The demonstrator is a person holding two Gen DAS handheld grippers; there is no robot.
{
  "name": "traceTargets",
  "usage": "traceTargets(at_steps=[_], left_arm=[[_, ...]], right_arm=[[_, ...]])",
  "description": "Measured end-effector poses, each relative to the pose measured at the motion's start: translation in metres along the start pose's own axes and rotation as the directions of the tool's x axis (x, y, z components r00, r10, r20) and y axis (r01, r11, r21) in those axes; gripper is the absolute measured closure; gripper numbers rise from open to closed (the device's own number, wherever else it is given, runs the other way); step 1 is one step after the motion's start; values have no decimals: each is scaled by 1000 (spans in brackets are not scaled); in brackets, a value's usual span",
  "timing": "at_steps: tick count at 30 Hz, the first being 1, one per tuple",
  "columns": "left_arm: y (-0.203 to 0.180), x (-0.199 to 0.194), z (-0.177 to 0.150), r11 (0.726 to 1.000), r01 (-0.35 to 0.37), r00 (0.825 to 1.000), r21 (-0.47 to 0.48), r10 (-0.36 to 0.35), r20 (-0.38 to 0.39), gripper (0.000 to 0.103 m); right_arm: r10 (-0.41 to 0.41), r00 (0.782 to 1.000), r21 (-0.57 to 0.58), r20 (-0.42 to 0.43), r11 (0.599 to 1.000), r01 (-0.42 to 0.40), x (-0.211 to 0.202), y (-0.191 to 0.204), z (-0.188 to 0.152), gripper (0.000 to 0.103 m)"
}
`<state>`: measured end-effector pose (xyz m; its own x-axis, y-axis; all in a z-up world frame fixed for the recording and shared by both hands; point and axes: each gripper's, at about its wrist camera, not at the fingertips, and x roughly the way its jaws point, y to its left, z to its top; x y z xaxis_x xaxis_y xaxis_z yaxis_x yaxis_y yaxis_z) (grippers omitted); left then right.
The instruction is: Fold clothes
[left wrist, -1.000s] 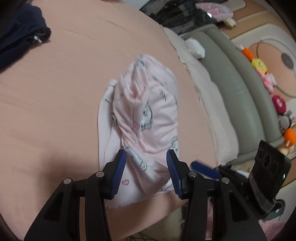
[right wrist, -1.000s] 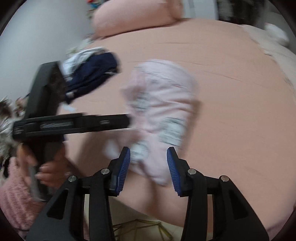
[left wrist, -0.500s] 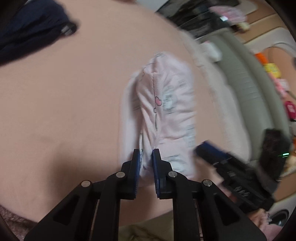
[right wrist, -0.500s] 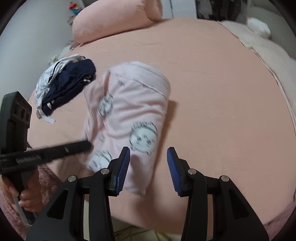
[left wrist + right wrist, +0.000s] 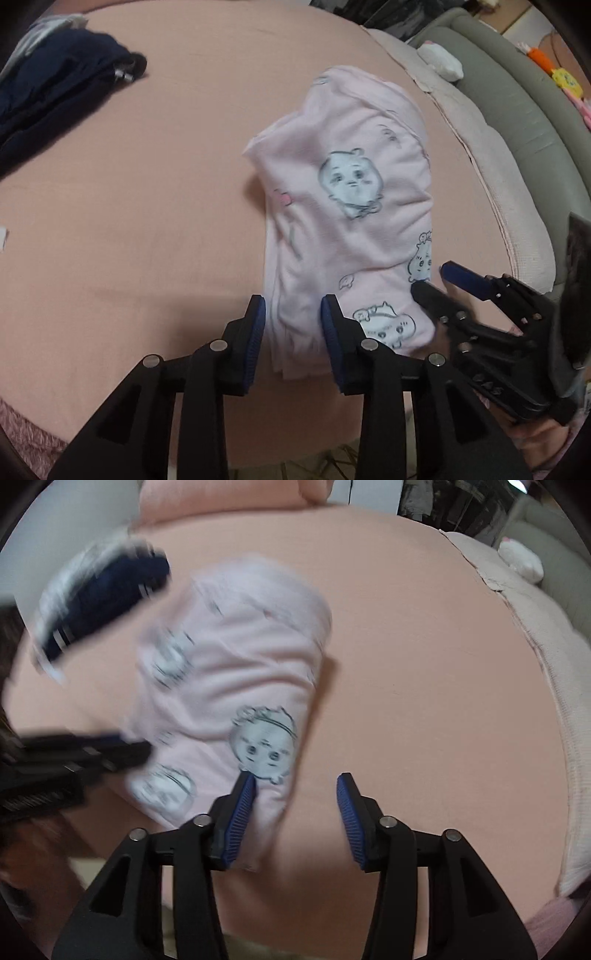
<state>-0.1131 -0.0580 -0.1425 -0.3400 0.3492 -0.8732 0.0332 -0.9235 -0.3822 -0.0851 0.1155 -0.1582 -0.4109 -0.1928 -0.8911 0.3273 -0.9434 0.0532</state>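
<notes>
1. Left tool [image 5: 292, 321]: jaws parted, gripping nothing; its blue pads [image 5: 258, 325] sit either side of the near edge of the pink garment [image 5: 351, 229], with no contact confirmed.
2. Right tool [image 5: 295, 805]: jaws wide apart, empty; the left pad [image 5: 240, 812] overlaps the garment's near corner, the other sits over bare sheet.
3. Pink garment: pale pink with printed cartoon faces, bunched into a loose folded bundle with stacked layers visible at the near edge. It lies on the bed [image 5: 147, 221], towards the near edge.
4. In the left wrist view, the right tool [image 5: 443, 284] lies just beside the bundle's near right corner.
5. Dark navy garment [image 5: 55, 96]: heaped on the same sheet, well apart from the pink one.
6. Grey padded surround [image 5: 517, 110] borders the bed's far side; a white soft toy [image 5: 441, 62] rests there.
7. Right wrist view is partly motion-blurred.
</notes>
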Motion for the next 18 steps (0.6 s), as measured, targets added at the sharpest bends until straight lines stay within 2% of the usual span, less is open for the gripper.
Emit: traceTargets(at_steps=[2, 4, 7, 10, 11, 13, 15, 16, 18], left_arm=[[11, -11, -3, 999, -5, 1000, -34, 4, -9, 65], [22, -21, -6, 998, -16, 1000, -55, 16, 0, 67], [17, -34, 13, 1000, 17, 995, -13, -15, 96, 67], [-5, -43, 49, 996, 64, 973, 61, -75, 217, 67], [-10, -39, 59, 994, 65, 969, 84, -83, 233, 67], [-13, -25, 76, 992, 48, 970, 118, -74, 232, 67], [-1, -8, 84, 994, 23, 979, 110, -45, 198, 67], [3, 4, 83, 995, 14, 984, 94, -30, 173, 67], [15, 23, 73, 998, -15, 991, 56, 7, 133, 67]], right_arm=[[-17, 999, 8, -31, 1000, 17, 3, -4, -2, 49], [-35, 998, 14, -61, 999, 36, 5, -8, -4, 49], [-63, 998, 3, -6, 998, 63, -11, -19, 12, 49], [-72, 997, -47, 34, 996, 73, 0, -2, 47, 49], [-74, 996, -63, 47, 995, 77, 4, 4, 59, 49], [-78, 994, -96, 73, 992, 85, 12, 15, 83, 49], [-81, 992, -128, 100, 987, 93, 19, 26, 106, 49], [-83, 990, -144, 110, 985, 99, 23, 31, 117, 50], [-107, 991, -180, 81, 976, 120, 41, 30, 117, 51]])
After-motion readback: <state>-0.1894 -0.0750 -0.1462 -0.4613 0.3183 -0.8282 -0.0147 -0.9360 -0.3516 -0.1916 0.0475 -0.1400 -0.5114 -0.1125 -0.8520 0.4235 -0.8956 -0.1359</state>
